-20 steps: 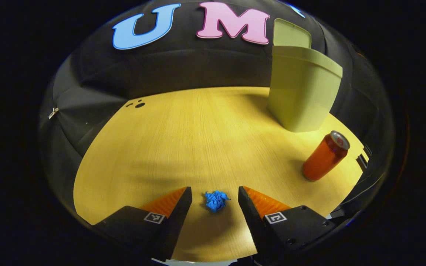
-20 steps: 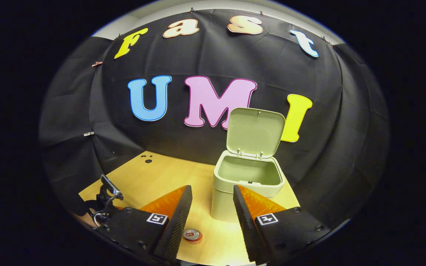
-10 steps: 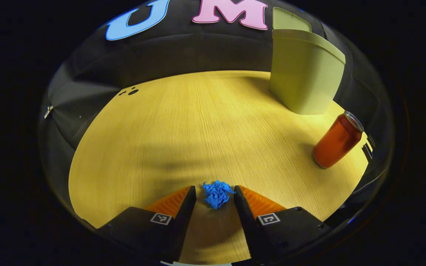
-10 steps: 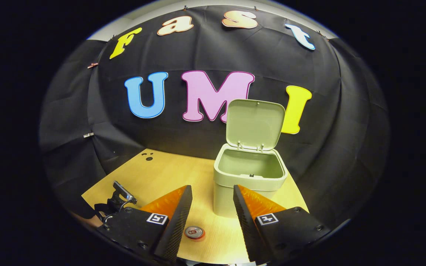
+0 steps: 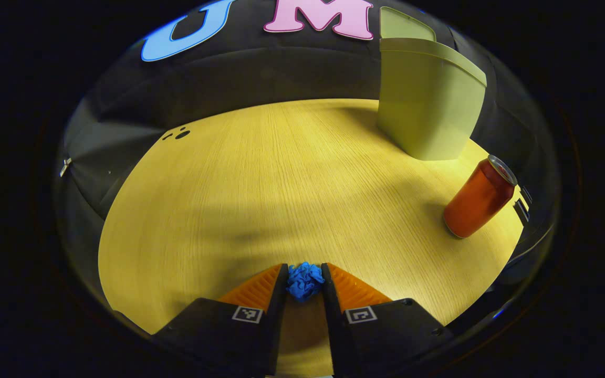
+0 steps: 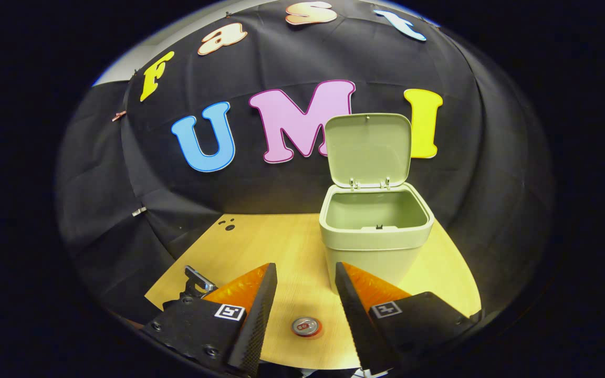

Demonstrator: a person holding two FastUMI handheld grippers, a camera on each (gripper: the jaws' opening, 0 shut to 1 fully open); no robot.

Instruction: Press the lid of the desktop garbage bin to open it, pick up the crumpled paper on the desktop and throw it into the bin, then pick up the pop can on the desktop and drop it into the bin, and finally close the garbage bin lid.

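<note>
In the left gripper view my left gripper [image 5: 304,277] is shut on the blue crumpled paper [image 5: 304,281], low over the wooden table [image 5: 260,178]. The orange pop can [image 5: 479,198] stands upright at the right, and the pale green bin [image 5: 426,102] rises beyond it. In the right gripper view the bin [image 6: 375,236] stands with its lid [image 6: 368,149] raised upright and nothing visible inside. My right gripper [image 6: 305,278] hangs open high above the table, and the can's top [image 6: 305,326] shows far below between its fingers.
Part of the left gripper [image 6: 197,281] shows at the lower left of the right gripper view. Small dark holes [image 5: 176,135] mark the table's far left corner. The black cloth wall closes the back and sides.
The left gripper's fingers have closed from wide apart onto the blue paper. The right gripper has shifted so the bin sits more centred in its view; it stays open.
</note>
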